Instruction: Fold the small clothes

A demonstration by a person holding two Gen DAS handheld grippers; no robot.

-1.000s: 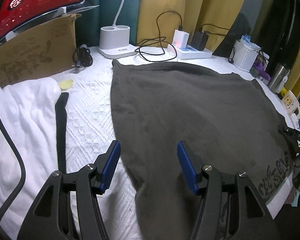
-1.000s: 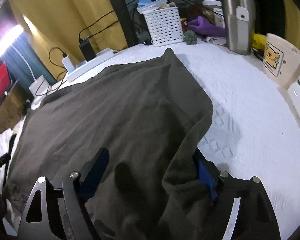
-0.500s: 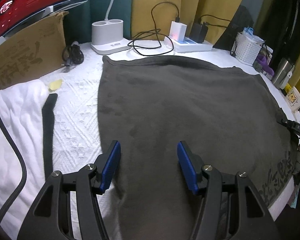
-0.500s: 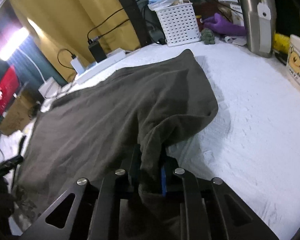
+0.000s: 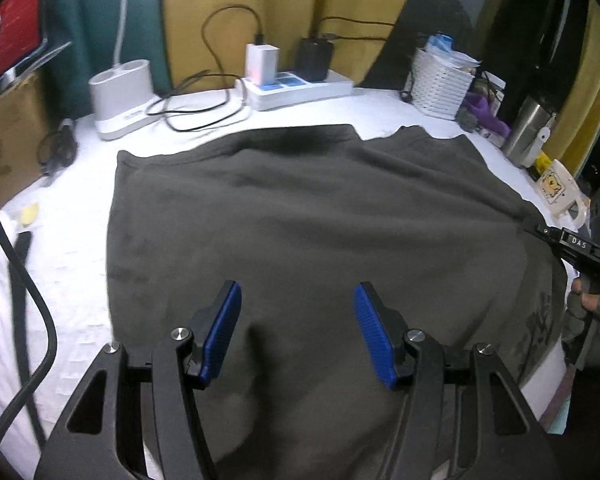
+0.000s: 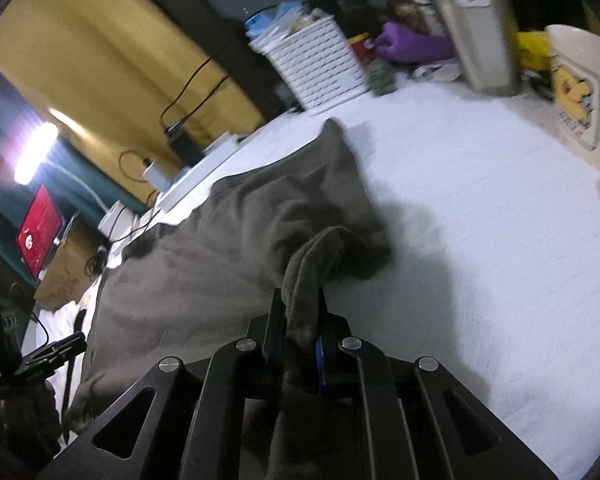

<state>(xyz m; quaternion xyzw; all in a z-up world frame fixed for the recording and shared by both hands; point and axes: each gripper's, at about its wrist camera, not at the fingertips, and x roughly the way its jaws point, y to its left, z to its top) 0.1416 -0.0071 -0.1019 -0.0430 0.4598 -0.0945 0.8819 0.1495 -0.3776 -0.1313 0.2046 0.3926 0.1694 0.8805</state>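
A dark grey garment (image 5: 300, 208) lies spread on the white bedcover (image 5: 72, 208), with pale print near its right hem. My left gripper (image 5: 296, 300) hovers over the garment's near part, open, with nothing pinched between its blue pads (image 5: 224, 328). My right gripper (image 6: 298, 308) holds the garment's right edge: a raised fold of the grey garment (image 6: 220, 240) stands between its jaws, which are still closing and press on it. The right gripper (image 5: 572, 240) also shows at the right edge of the left wrist view, held by a hand.
Along the back stand a white lamp base (image 5: 120, 96), a power strip (image 5: 300, 88) with chargers and cables, and a white basket (image 5: 440, 84). A steel tumbler (image 5: 528, 132) and a mug (image 5: 560, 192) stand at right. A cardboard box (image 5: 8, 140) and black strap (image 5: 20, 248) are at left.
The right jaws went from wide apart around the cloth to pinching a fold of it, and the edge has lifted. The left gripper slid right over the garment, still open.
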